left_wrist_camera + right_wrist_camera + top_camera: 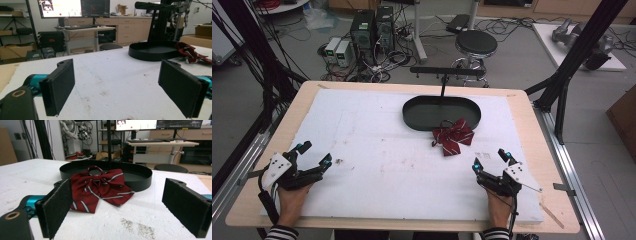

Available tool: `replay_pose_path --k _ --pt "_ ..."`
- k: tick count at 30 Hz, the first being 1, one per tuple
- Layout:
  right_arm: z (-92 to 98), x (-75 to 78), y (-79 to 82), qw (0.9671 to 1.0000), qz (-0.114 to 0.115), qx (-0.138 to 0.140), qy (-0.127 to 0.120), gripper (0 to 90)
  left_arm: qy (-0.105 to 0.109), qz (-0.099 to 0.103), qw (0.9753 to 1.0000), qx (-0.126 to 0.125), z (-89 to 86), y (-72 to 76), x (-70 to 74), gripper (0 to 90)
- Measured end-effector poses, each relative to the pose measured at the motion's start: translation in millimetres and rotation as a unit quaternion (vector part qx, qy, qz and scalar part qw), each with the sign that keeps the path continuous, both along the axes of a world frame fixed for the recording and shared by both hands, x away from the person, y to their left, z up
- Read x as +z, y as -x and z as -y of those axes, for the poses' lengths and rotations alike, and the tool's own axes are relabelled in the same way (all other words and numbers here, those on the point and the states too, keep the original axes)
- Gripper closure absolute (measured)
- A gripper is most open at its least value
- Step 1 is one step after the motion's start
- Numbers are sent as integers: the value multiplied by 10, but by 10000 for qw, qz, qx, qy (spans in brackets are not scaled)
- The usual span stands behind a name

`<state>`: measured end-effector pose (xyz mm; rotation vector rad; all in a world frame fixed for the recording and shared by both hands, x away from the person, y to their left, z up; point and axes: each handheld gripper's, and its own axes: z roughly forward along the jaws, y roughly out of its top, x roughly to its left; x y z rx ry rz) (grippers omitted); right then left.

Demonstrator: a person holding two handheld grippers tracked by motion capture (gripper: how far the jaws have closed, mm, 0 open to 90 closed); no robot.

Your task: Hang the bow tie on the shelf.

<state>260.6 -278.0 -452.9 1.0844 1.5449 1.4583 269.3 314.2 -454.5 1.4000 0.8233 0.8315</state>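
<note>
A dark red bow tie with pale stripes (453, 136) lies on the white foam board, leaning against the near rim of a black oval tray (412, 116). In the right gripper view the bow tie (98, 186) rests just ahead of the jaws, in front of the tray (145, 180). My right gripper (492, 161) is open near the board's front right, nothing between its jaws. At the front left my left gripper (315, 154) is open too and holds nothing. The left gripper view has the tray (140, 53) and the bow tie (190, 53) far off to the right.
A black post with a crossbar (447, 72) rises from the tray's far side. The white foam board (377, 150) covers most of the wooden table (539, 150). Computers, cables and a stool (476, 44) stand on the floor beyond the table.
</note>
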Motion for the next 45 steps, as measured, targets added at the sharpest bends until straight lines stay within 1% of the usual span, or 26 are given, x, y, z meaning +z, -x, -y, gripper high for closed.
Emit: replay_pose_path --k 4,7,11,13,15,18,26,27,30,31,32,33,34,35,36,40,42,43,44,45 --pt "-3 -1 2 10000 31 4 28 87 -3 -33 10000 2 0 -5 2 143" --pt "-3 -1 3 10000 29 5 22 87 -14 -2 10000 10 5 -2 0 143" --pt "-2 -4 12 10000 74 8 13 87 -20 -77 10000 8 8 -16 5 144" --pt "-3 -4 15 10000 79 7 18 87 -37 -80 10000 9 7 -16 6 144" --pt "-3 -4 15 10000 77 4 17 88 -25 -38 10000 15 8 -10 3 144" --pt "-2 -4 16 10000 66 0 2 87 -28 -38 10000 7 6 -10 3 145" --pt "-7 -3 12 9999 115 19 73 87 -49 9 10000 5 9 0 0 145" --pt "-13 -3 16 10000 66 25 55 87 -49 7 10000 4 9 0 1 145" --pt "-14 0 6 9999 55 37 86 87 -30 2 10000 -2 10 -2 0 145" --pt "-20 6 -7 9999 -22 71 116 87 -25 0 10000 -7 9 -3 0 145" --pt "-20 6 -7 9999 -22 71 116 87 -25 0 10000 -7 9 -3 0 145" --pt "-13 19 -34 9996 -179 177 142 87 -6 1 10000 2 11 -3 0 145" --pt "-13 19 -34 9996 -179 177 142 87 -6 1 10000 2 11 -3 0 145" --pt "-1 39 -54 9993 -256 216 182 88 -31 -8 10000 1 8 -3 1 145" --pt "8 62 -57 9992 -274 228 202 88 -31 -8 10000 1 8 -3 1 145" --pt "38 254 -86 9993 -223 286 128 88 -48 -26 10000 9 11 -5 3 145" --pt "43 357 -113 9989 -240 350 211 88 -49 -45 10000 4 10 -10 4 145" --pt "43 357 -113 9989 -240 350 211 88 -49 -45 10000 4 10 -10 4 145" --pt "39 433 -142 9985 -264 365 312 88 -48 -50 10000 4 10 -11 4 145" --pt "38 465 -160 9983 -287 381 347 88 -48 -49 10000 3 10 -11 4 145"
